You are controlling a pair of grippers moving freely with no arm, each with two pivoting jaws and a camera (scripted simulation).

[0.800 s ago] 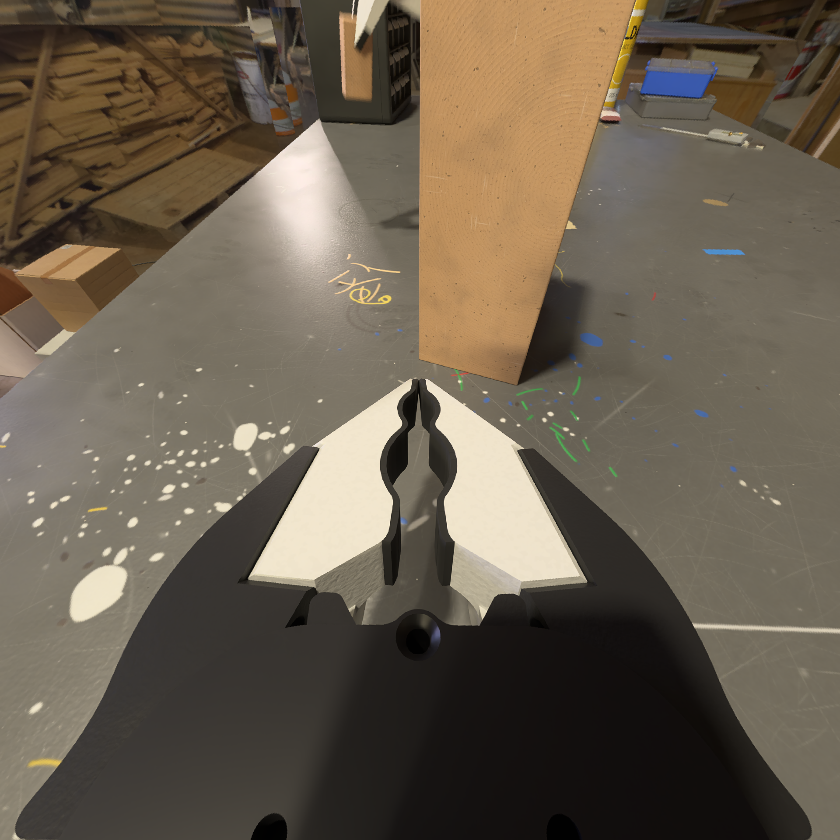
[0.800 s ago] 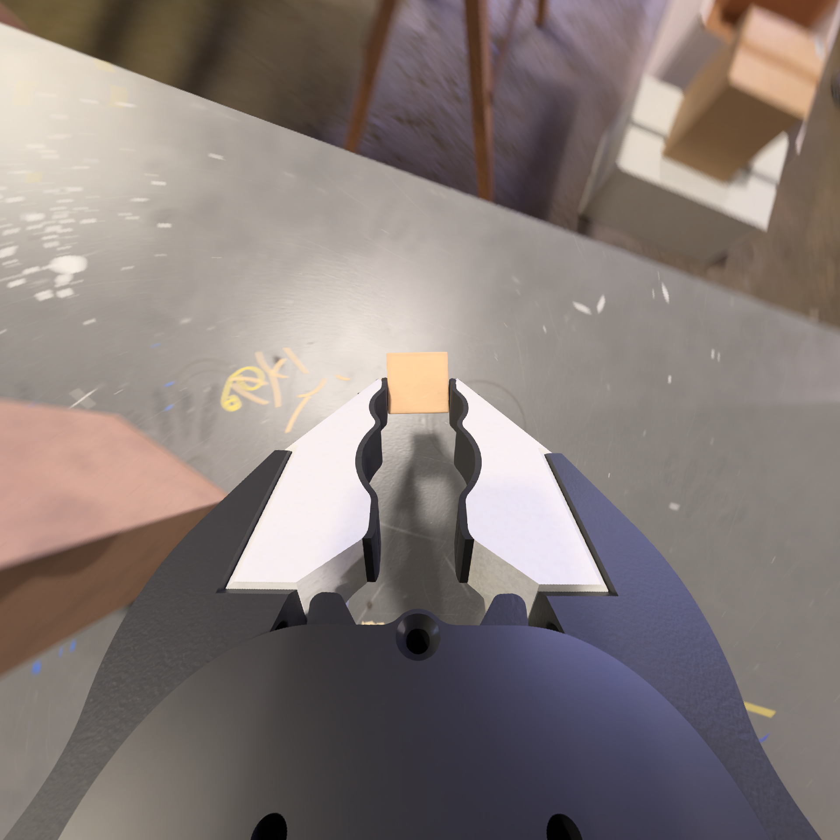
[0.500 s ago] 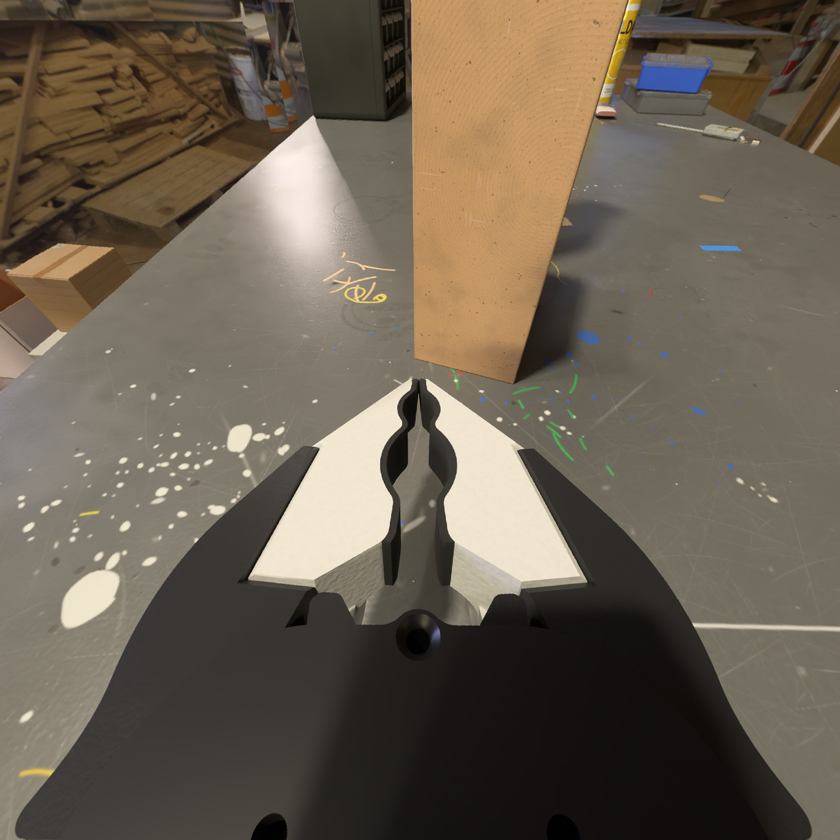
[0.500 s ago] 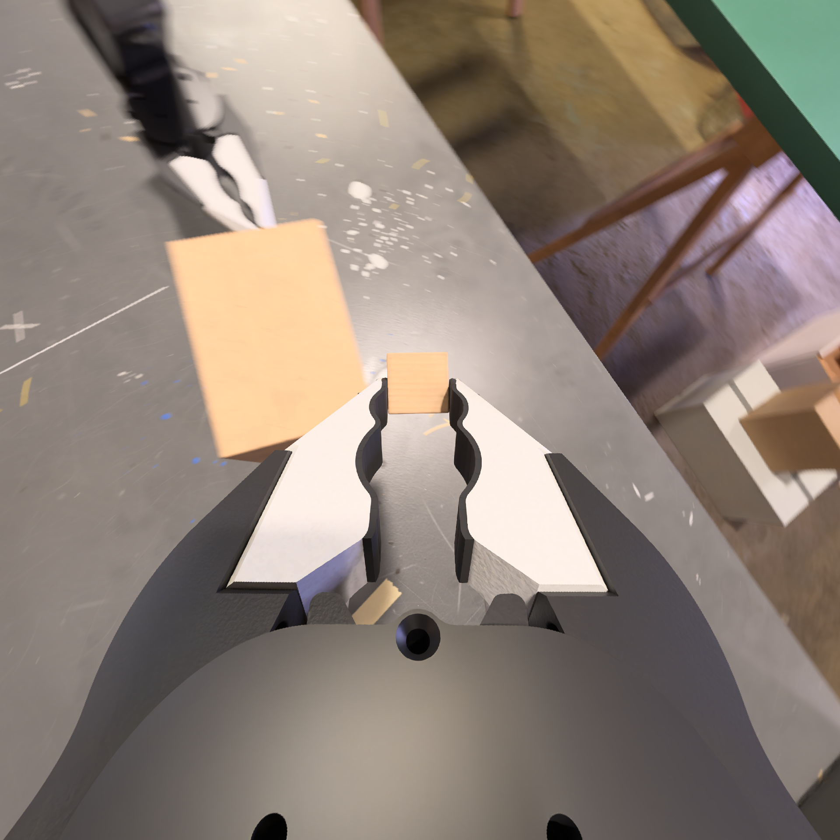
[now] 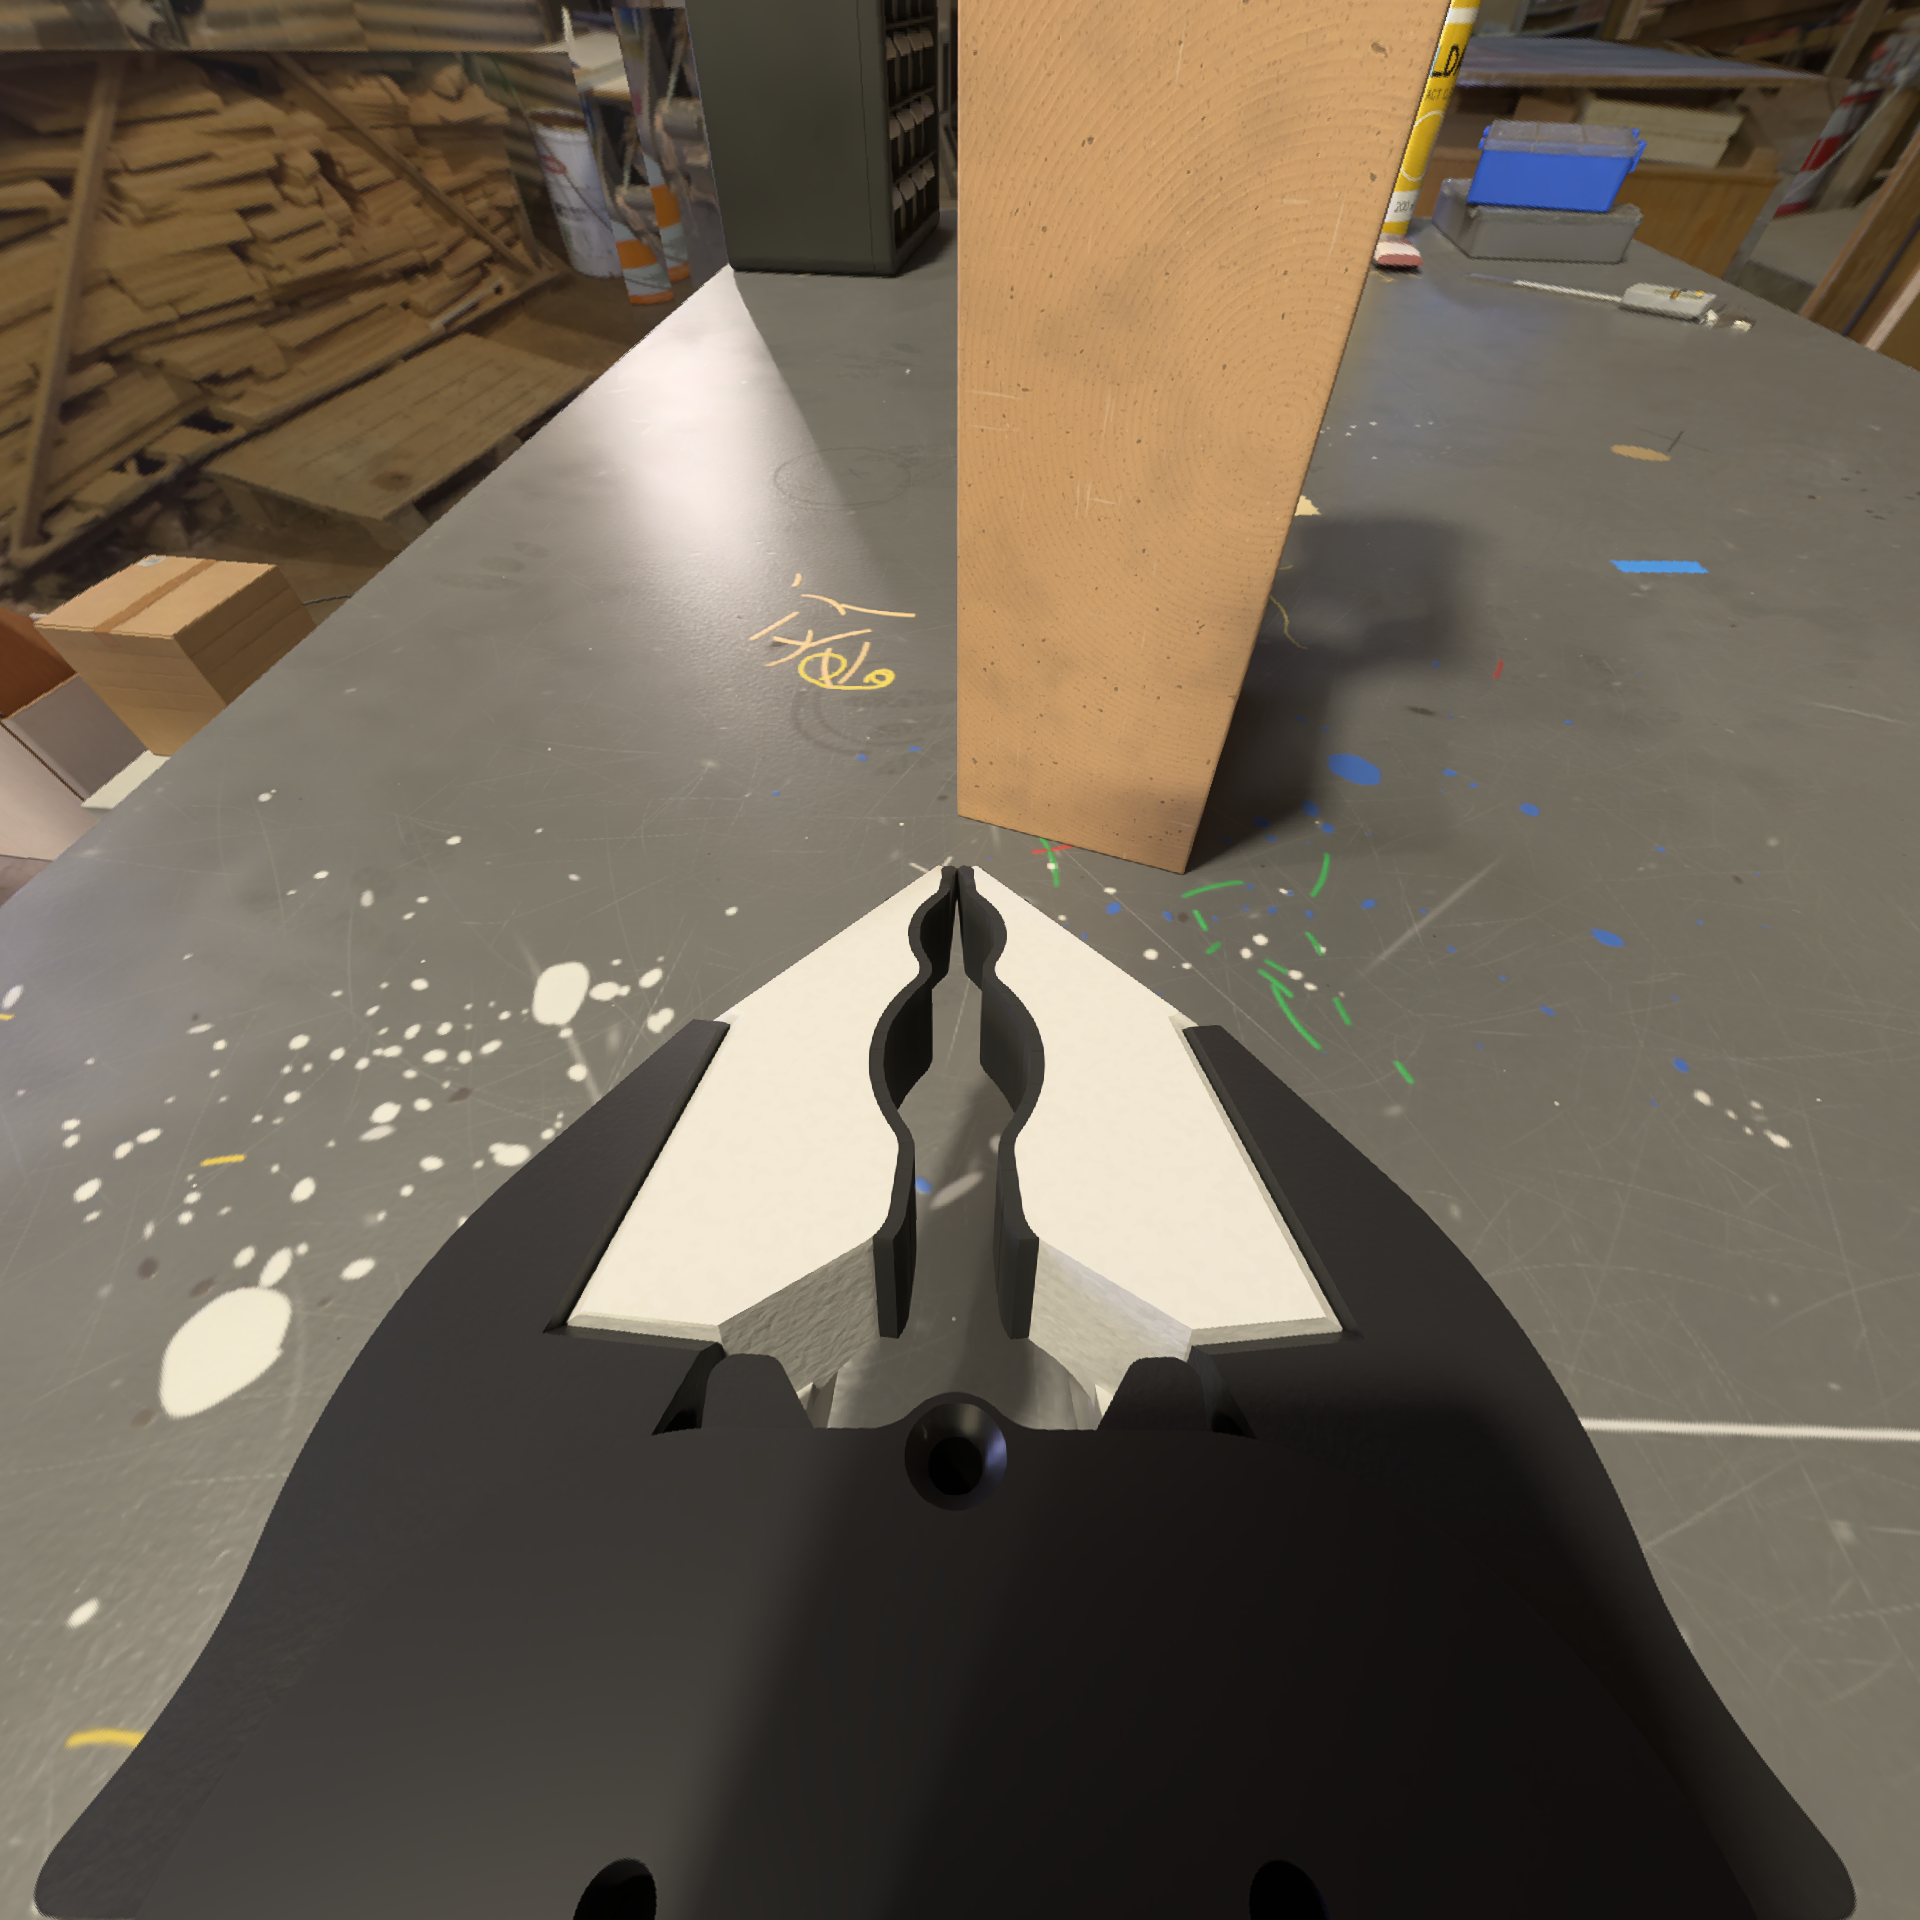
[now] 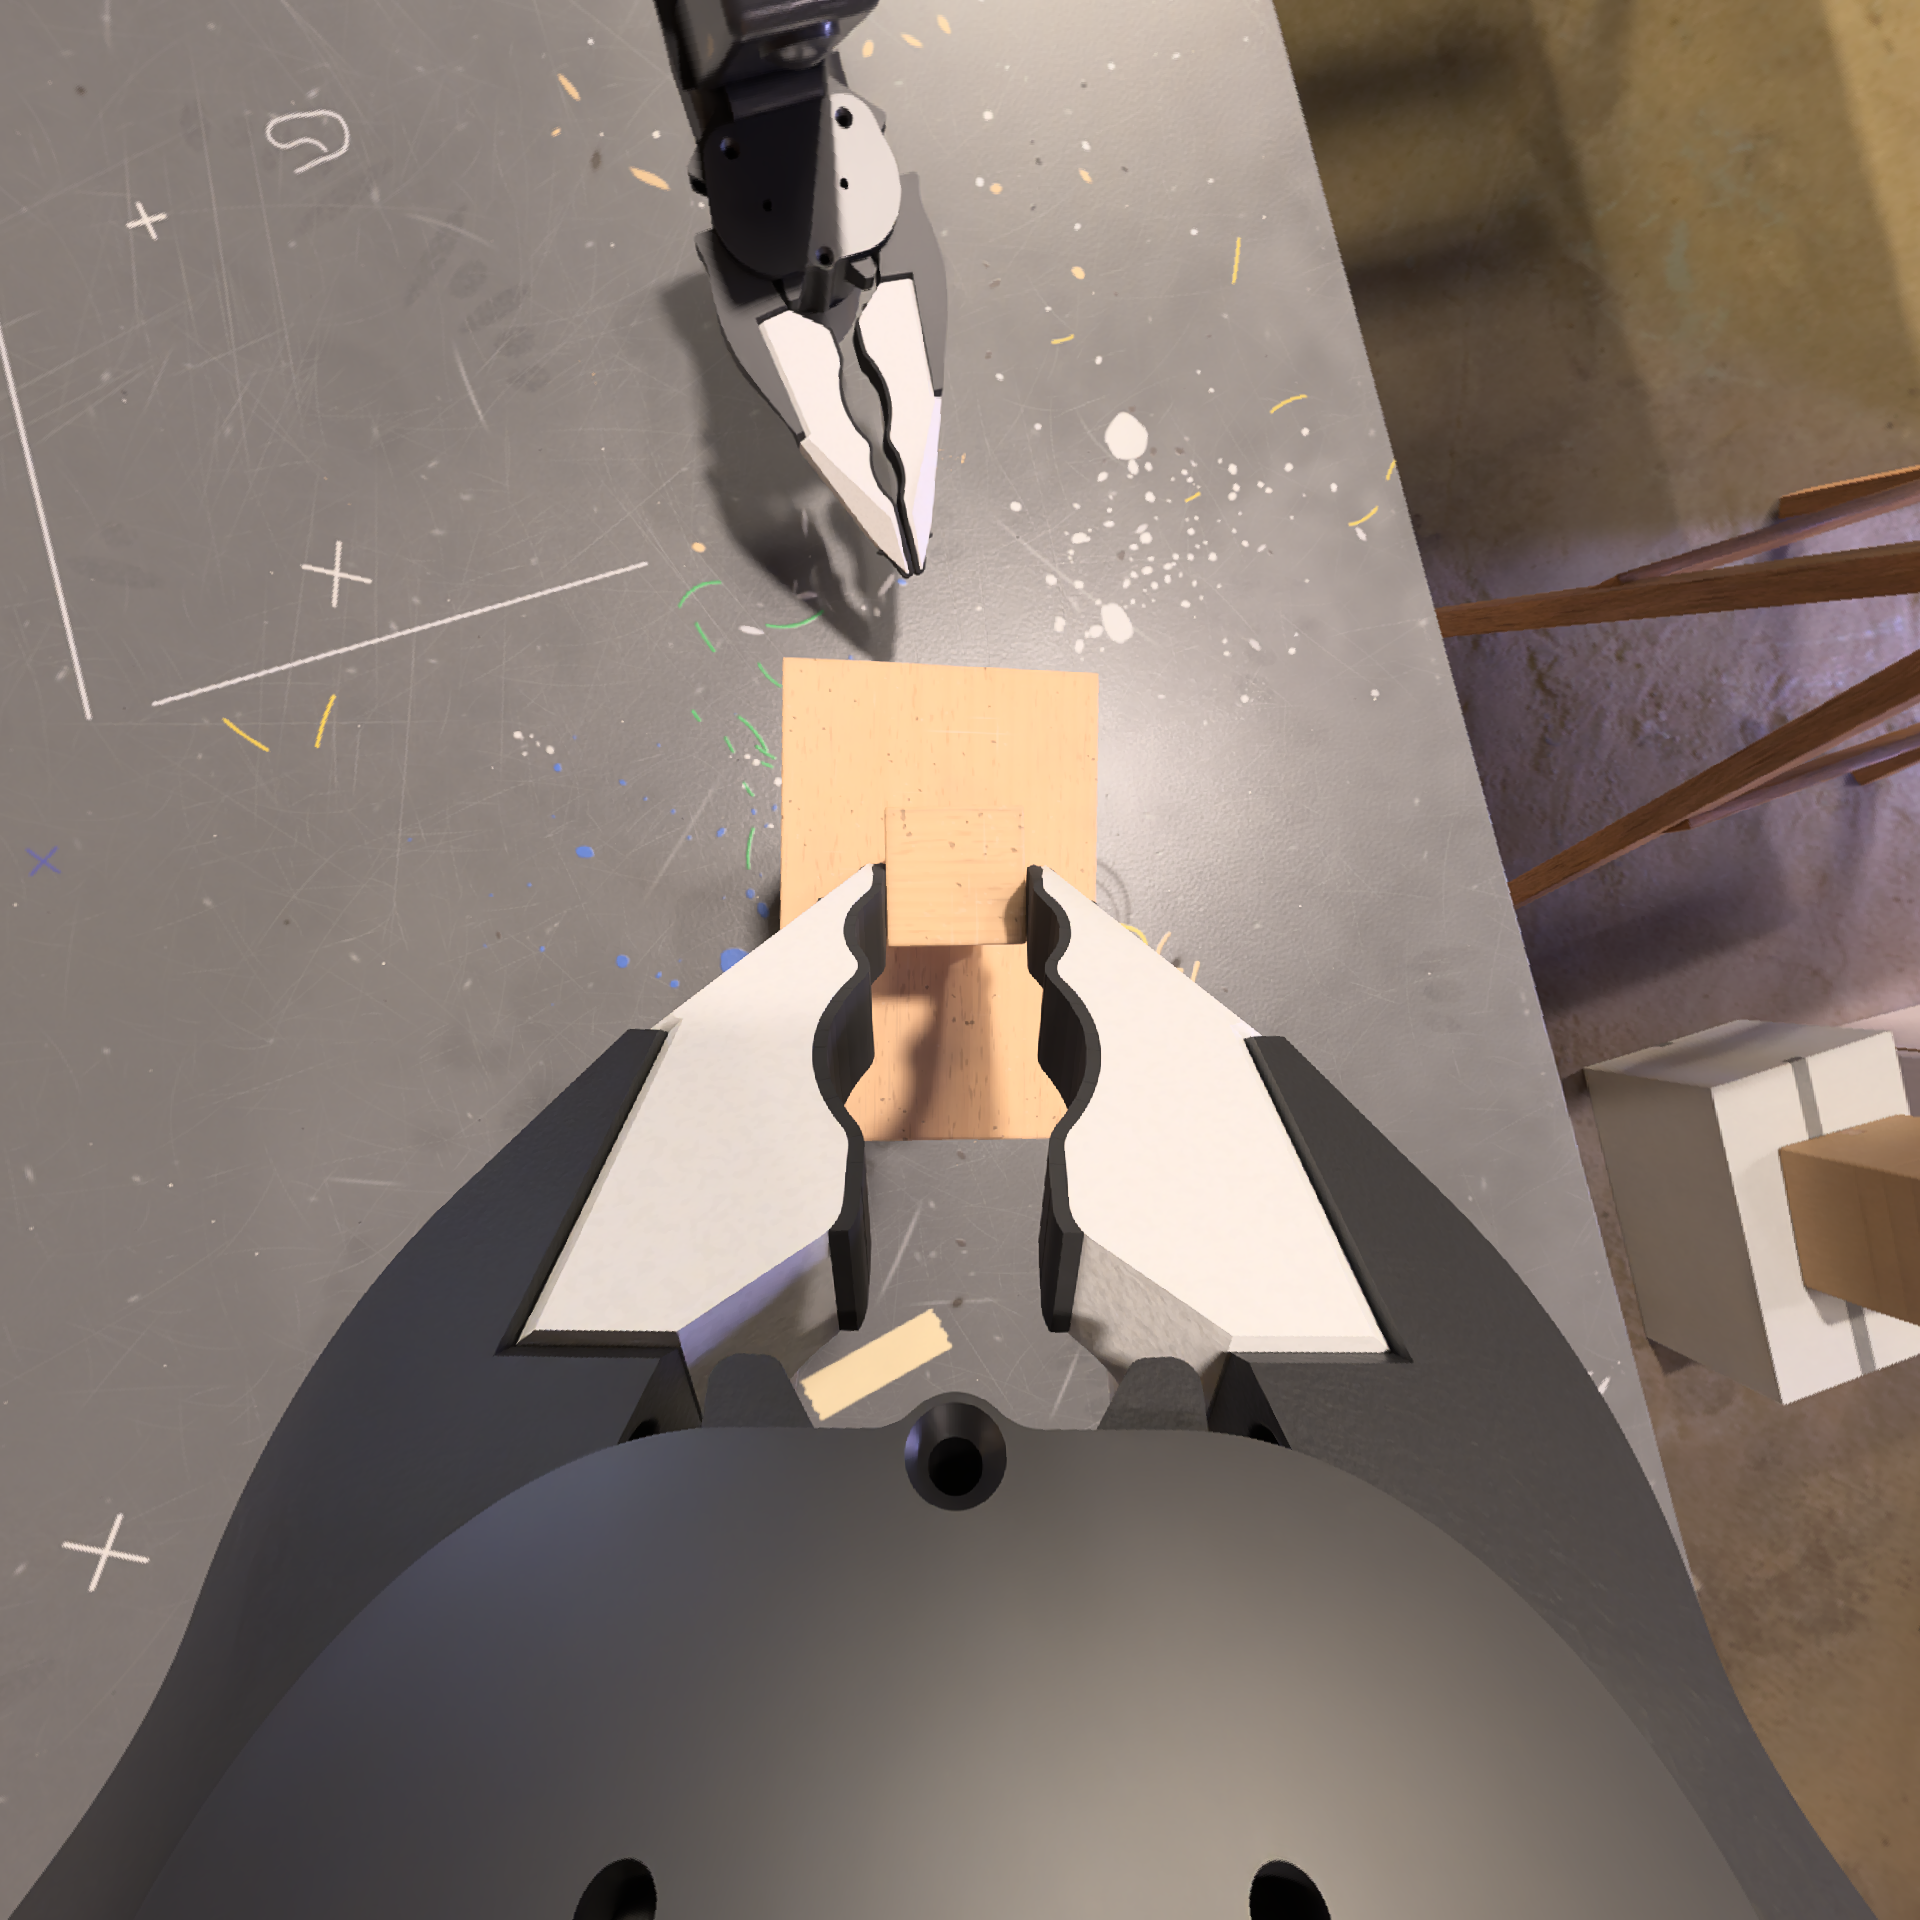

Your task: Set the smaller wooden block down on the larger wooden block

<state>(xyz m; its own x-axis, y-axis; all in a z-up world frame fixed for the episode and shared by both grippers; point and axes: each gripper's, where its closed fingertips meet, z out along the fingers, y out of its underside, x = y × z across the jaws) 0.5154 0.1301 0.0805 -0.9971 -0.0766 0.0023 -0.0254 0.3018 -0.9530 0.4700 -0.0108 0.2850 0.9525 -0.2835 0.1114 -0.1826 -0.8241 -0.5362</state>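
Two wooden blocks and two claws were in view. The right claw (image 6: 954, 883) pointed straight down over the table (image 6: 312, 987), its fingers clamped on the smaller wooden block (image 6: 954, 873), which sat over the top face of the larger wooden block (image 6: 935, 748); whether the two blocks touched could not be told from above. The larger wooden block (image 5: 1143, 416) stood upright on the table (image 5: 520, 727), near the long edge beyond which the floor showed.

The left claw (image 5: 956, 878) hung low over the table with its fingers together and empty, the tips just short of the block's base. In the right wrist view the left claw (image 6: 906, 561) lay beyond the block, pointing at it, apart from it.

Nothing stood between the smaller block and the top face below it. One strip of tan tape (image 6: 878, 1361) lay on the table under the right claw. Paint flecks, chalk lines and crosses marked the surface. Off the table's edge stood one cardboard box (image 5: 177, 634); past the far end were one dark cabinet (image 5: 821, 135) and one blue bin (image 5: 1553, 166).
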